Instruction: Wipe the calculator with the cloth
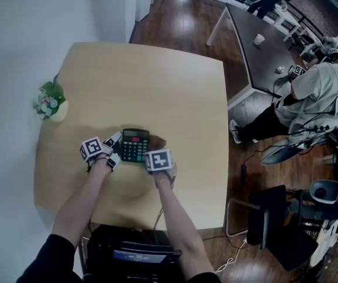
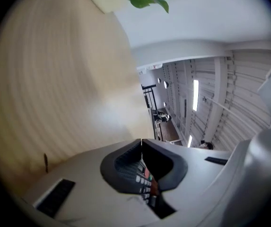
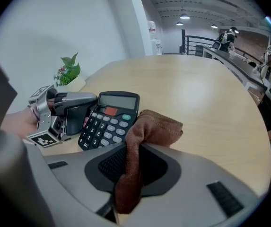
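Here, L gripper (image 2: pixel 141 144), approx. level, is shut at calculator (image 1: pixel 135 145) left edge; R gripper (image 3: pixel 126 148), pitched down, clamps cloth (image 3: pixel 150 126).

Black calculator (image 1: pixel 135 145) lies flat, keys up, with brown cloth (image 3: pixel 147 129) bunched at its right edge.

Around the bench (image 1: pixel 174 93)
Potted plant (image 1: pixel 49 101) at its left edge; 1 person (image 1: pixel 316 93) beside a dark table (image 1: pixel 257 58) beyond.

Pale wooden table (image 1: pixel 186 99) against white wall (image 1: pixel 15 40), dark plank floor (image 1: pixel 180 16).
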Demonstrator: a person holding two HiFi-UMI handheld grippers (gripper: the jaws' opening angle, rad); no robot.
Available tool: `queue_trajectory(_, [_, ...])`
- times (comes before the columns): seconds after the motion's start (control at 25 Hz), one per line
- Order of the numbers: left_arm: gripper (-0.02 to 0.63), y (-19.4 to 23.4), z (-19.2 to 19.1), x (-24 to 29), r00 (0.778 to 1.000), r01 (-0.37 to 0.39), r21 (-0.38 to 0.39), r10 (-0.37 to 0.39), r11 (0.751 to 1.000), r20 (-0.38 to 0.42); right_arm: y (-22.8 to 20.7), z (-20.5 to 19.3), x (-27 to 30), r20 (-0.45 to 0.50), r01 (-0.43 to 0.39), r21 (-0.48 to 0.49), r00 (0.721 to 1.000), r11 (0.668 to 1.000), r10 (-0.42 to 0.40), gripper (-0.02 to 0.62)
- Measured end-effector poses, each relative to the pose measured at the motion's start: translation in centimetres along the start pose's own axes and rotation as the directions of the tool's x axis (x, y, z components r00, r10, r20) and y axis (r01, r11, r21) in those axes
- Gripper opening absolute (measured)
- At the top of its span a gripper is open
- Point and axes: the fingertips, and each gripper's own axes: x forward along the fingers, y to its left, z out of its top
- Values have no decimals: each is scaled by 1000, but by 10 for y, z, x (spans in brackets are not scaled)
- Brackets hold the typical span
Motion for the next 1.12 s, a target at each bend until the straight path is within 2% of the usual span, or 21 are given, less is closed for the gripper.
queue_trajectory(0.12, [2,-6,3,11,999,5,46,-3,999,-49,-1,0,1,10,-3,27,1000,1000,2,64])
queue_trajectory(0.2, [2,-7,2,11,999,-1,50,3,999,-52,-3,1,0,22,-7,37,1000,999,6,64])
queue_trajectory(0.44, [2,-3,-7,1,999,34,-49,-34,998,2,-8,0,-2,37,-10,27,999,1000,9,65])
queue_trajectory(0.68, [0,-7,-5,4,997,74,-36,-75,997,-5,-12,-8,-10,49,-5,26,999,1000,4,64])
queue_trajectory(0.96, [2,-4,11,1,998,68,8,-68,998,-8,-32,-16,-43,113,6,56,993,998,-13,64])
queue_trajectory(1.12, [2,-4,12,-5,998,65,14,-64,998,-6,-37,-31,-53,120,-20,69,993,997,11,64])
